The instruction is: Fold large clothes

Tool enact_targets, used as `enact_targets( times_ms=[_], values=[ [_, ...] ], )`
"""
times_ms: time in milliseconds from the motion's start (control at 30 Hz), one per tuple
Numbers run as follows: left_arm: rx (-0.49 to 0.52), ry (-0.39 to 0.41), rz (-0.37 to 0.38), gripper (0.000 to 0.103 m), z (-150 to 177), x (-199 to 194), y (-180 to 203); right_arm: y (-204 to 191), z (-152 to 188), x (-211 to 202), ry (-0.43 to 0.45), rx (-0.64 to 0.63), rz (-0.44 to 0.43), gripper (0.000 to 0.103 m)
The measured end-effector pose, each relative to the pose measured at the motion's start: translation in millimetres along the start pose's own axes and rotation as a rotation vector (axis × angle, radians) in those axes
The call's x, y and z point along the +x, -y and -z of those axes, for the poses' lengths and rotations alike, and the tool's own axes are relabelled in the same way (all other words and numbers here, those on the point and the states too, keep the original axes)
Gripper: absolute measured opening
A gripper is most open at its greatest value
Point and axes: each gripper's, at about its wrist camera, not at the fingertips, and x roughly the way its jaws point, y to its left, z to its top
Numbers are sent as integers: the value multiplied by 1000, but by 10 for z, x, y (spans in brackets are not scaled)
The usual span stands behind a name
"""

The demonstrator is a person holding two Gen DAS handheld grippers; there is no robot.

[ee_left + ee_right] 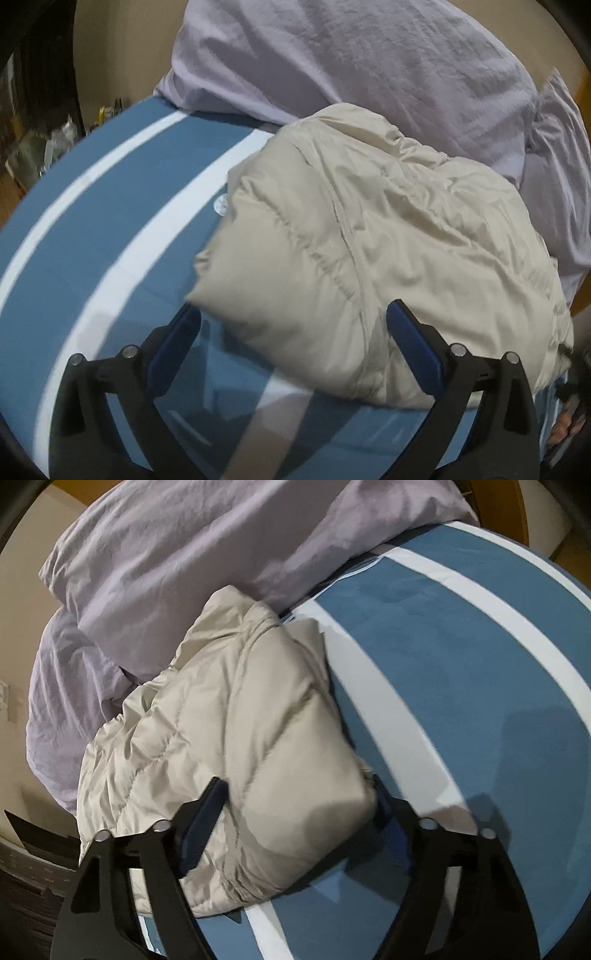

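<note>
Right wrist view shows the right gripper [295, 805] straddling the puffy beige quilted jacket's [236, 716] corner, unclenched: I'd bite deep, avoiding the blue-and-white striped bedsheet [461, 672].

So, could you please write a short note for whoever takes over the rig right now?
Left tool: open, empty, at the near edge of the beige puffer jacket.
Right tool: jaws wide around a folded corner of the jacket; a firm grip can't be confirmed.
The jacket lies bunched and partly folded on the blue-and-white striped sheet, against the lilac bedding.
Left to do: finish folding and square it up.
</note>
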Motion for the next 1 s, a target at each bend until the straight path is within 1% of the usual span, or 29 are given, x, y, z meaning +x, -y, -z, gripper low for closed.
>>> enact_targets(
  times_ms=[33, 100, 167, 200, 233, 267, 333, 400, 467, 600, 733, 1000],
  values=[
    [-29, -3, 11, 95, -13, 44, -14, -10, 2, 12, 4, 4, -4, 70],
    [-88, 1, 56, 87, -31, 90, -53, -8, 9, 18, 16, 15, -11, 62],
    [-146, 15, 119, 70, -47, 99, -99, 0, 17, 7, 32, 19, -16, 55],
    [-161, 26, 122, 66, -54, 88, -109, 2, 20, 1, 40, 18, -22, 48],
    [-174, 36, 130, 55, -61, 70, -120, -4, 27, -22, 52, 17, -35, 42],
    [-185, 49, 144, 48, -67, 38, -140, -17, 29, -39, 59, 15, -43, 40],
    [-183, 53, 163, 42, -83, -6, -156, -37, 38, -92, 73, 19, -57, 34],
    [-168, 62, 180, 37, -80, -77, -163, -44, 47, -137, 78, 34, -78, 32],
    [-154, 70, 187, 35, -67, -151, -182, -37, 77, -193, 77, 56, -102, 31],
    [-151, 71, 193, 34, 8, -325, -292, -42, 209, -309, 64, 46, -126, 30],
    [-149, 64, 203, 34, 185, -525, -474, 0, 391, -399, 44, 47, -154, 30],
    [-140, 69, 206, 35, 551, -830, -781, 45, 815, -601, 30, 25, -166, 30]
  ],
)
